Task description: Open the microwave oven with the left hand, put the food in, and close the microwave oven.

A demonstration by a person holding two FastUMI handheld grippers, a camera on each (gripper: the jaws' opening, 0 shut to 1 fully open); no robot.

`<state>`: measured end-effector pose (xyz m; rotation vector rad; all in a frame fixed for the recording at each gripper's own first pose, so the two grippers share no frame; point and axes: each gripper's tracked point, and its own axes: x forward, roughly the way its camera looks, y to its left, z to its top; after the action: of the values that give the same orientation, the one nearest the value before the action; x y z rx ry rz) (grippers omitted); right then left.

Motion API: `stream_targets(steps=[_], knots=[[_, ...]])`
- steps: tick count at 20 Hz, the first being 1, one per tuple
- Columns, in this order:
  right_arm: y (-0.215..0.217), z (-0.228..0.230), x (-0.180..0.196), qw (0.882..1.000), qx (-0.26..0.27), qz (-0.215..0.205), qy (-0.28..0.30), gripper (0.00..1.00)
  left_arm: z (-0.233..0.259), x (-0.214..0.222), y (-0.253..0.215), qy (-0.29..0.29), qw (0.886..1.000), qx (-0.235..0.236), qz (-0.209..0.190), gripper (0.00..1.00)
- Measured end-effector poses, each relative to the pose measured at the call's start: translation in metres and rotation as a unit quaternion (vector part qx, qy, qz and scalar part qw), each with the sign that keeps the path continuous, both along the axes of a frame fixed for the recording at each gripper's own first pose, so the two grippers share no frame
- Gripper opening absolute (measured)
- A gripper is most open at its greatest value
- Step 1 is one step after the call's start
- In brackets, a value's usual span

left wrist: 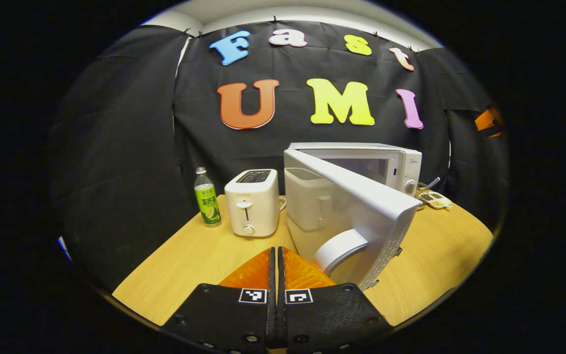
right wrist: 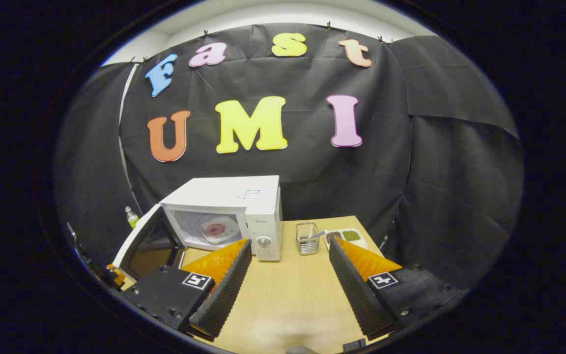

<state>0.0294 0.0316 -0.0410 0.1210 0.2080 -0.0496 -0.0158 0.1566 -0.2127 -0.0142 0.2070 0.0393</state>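
1. The left gripper [left wrist: 276, 255] has its two fingers pressed flat together with nothing between them, and it sits low over the tabletop [left wrist: 184, 260] near the front edge. Just ahead of it and a little to its right hangs the curved handle [left wrist: 338, 250] of the microwave door [left wrist: 361, 206], close to the fingertips but apart from them.
2. The door stands swung out toward the front edge of the tabletop, hinged on the microwave's left side, its long axis running from the hinge at the back toward the handle at the front. In the right gripper view the door [right wrist: 150, 241] leans open at a wide angle and the cavity is exposed.
3. The microwave [right wrist: 229, 216] stands toward the back edge of the tabletop, with a toaster [left wrist: 252, 201] and a green bottle [left wrist: 207, 197] to its left along that edge.
4. The food, a plate [right wrist: 218, 229] with something reddish on it, lies inside the cavity, apart from both grippers. Judged from this, loading is done and closing the door is what remains.
5. The right gripper [right wrist: 288, 265] has its fingers spread wide and holds nothing. It hovers over the middle of the tabletop, in front of the microwave's control side, well back from the cavity.
6. A small wire basket [right wrist: 307, 238] and a divided dish [right wrist: 346, 236] sit to the right of the microwave near the back right corner.
7. The closing move seems to turn on the left gripper being the nearer one: the door's outer face lies to its right, so a push there would swing it shut.
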Motion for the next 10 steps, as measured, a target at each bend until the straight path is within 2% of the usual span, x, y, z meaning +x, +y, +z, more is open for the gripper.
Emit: stream_targets(steps=[5, 6, 8, 9, 10], knots=[[-0.009, 0.002, -0.003, 1.000, -0.010, -0.003, -0.001, 1.00, 0.008, 0.013, -0.052, -0.005, 0.999, -0.004, -0.050, 0.00], [-0.012, 0.002, -0.003, 1.000, -0.013, -0.005, -0.001, 0.92, 0.009, 0.017, -0.062, -0.006, 0.998, -0.004, -0.059, 0.00], [-0.020, 0.003, -0.004, 1.000, -0.018, -0.009, -0.002, 0.92, 0.012, 0.025, -0.082, -0.007, 0.997, -0.006, -0.077, 0.00], [-0.024, 0.003, -0.004, 1.000, -0.019, -0.011, -0.001, 1.00, 0.014, 0.028, -0.091, -0.007, 0.996, -0.008, -0.084, 0.00], [-0.027, 0.003, -0.004, 1.000, -0.017, -0.013, -0.001, 0.92, 0.014, 0.033, -0.100, -0.006, 0.996, -0.008, -0.093, 0.00]])
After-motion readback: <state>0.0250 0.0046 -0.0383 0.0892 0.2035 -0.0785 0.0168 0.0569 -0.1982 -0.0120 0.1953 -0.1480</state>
